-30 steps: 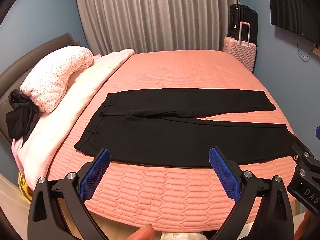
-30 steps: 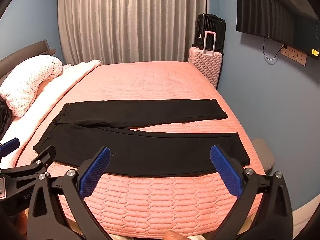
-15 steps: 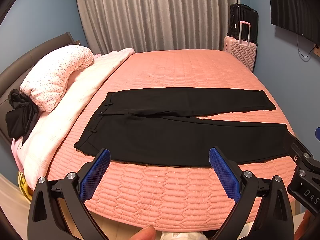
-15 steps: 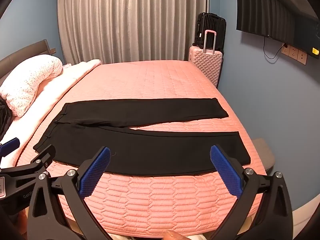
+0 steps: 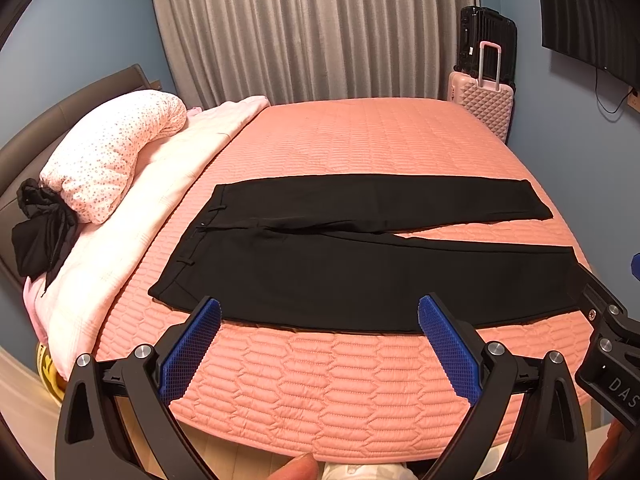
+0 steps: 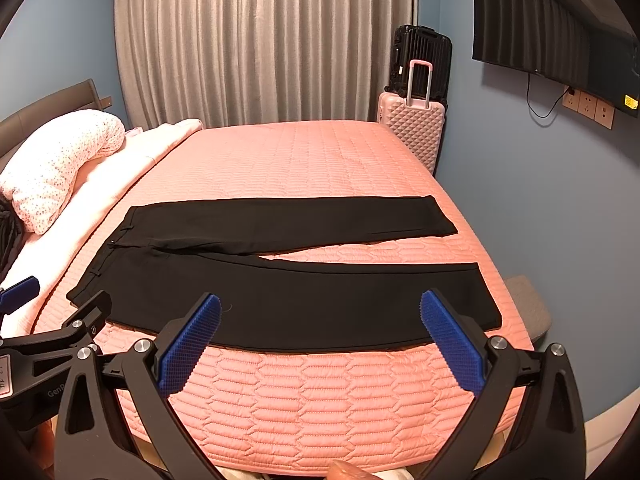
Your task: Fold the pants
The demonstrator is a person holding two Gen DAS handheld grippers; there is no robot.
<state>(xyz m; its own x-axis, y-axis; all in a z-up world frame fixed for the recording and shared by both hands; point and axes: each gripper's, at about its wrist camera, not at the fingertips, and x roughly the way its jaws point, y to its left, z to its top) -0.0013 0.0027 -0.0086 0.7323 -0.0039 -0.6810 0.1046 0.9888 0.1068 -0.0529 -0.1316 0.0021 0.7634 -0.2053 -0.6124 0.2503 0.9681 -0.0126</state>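
Soft, even indoor light is filling both views, casting only faint shadows. Fisheye distortion is bending the curtain (image 5: pixel 312 28) and walls toward the edges; black vignetting is darkening the corners. Focus is staying sharp, with no glare.

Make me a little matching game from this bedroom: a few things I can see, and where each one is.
Things:
1. black pants
2. pink suitcase
3. dotted pillow
4. television

Places:
A. on the right wall
B. spread flat on the quilt
C. by the headboard
D. beside the curtain

Pairs: 1-B, 2-D, 3-C, 4-A
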